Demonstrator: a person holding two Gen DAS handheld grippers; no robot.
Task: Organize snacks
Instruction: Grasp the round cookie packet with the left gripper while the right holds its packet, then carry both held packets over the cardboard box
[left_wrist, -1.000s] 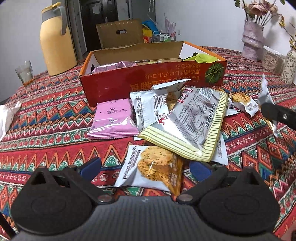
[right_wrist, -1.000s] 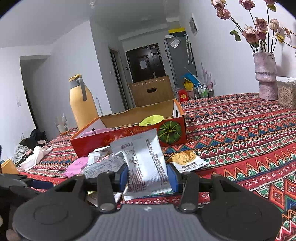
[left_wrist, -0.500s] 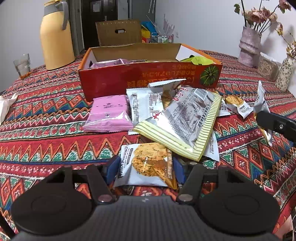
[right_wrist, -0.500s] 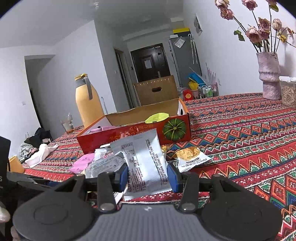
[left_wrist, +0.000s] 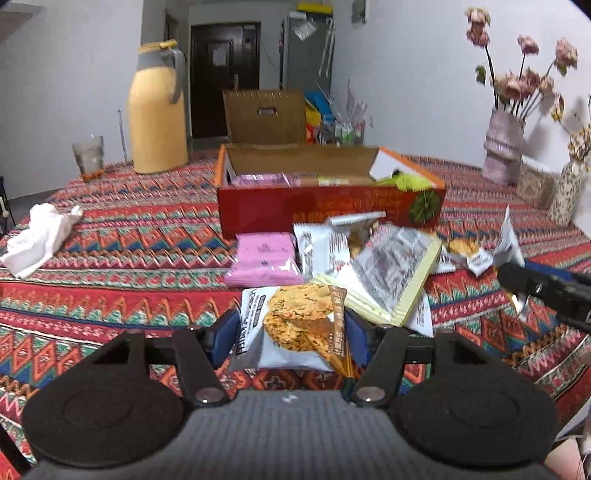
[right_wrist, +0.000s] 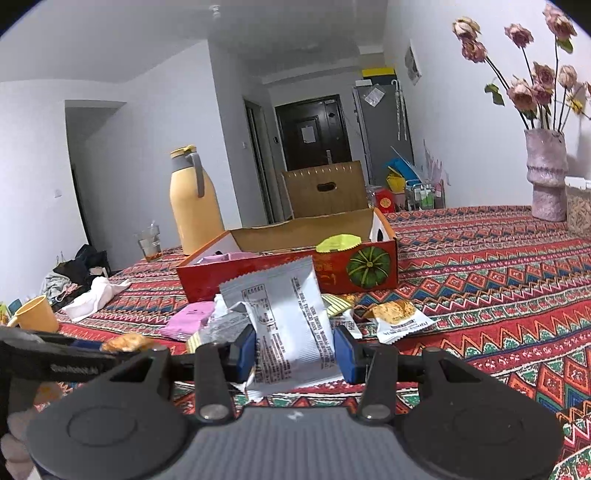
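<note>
My left gripper (left_wrist: 291, 334) is shut on a white cookie packet (left_wrist: 295, 325) and holds it lifted above the tablecloth. My right gripper (right_wrist: 293, 352) is shut on a silver-white snack packet (right_wrist: 288, 325), held upright. Behind stands the open red cardboard box (left_wrist: 328, 210) (right_wrist: 332, 269) with pink and green packets inside. In front of the box lies a pile: a pink packet (left_wrist: 264, 260), a large yellow-edged bag (left_wrist: 391, 280) and small white cookie packets (left_wrist: 469, 253). The right gripper shows at the right edge of the left wrist view.
A yellow thermos jug (left_wrist: 157, 110) and a glass (left_wrist: 88, 157) stand at the back left. A white cloth (left_wrist: 37, 236) lies left. Flower vases (left_wrist: 504, 151) stand at the back right. A yellow cup (right_wrist: 35, 314) sits at the left.
My left gripper closed on the cookie packet and lifted it off the table. My right gripper kept hold of its silver packet and rose a little.
</note>
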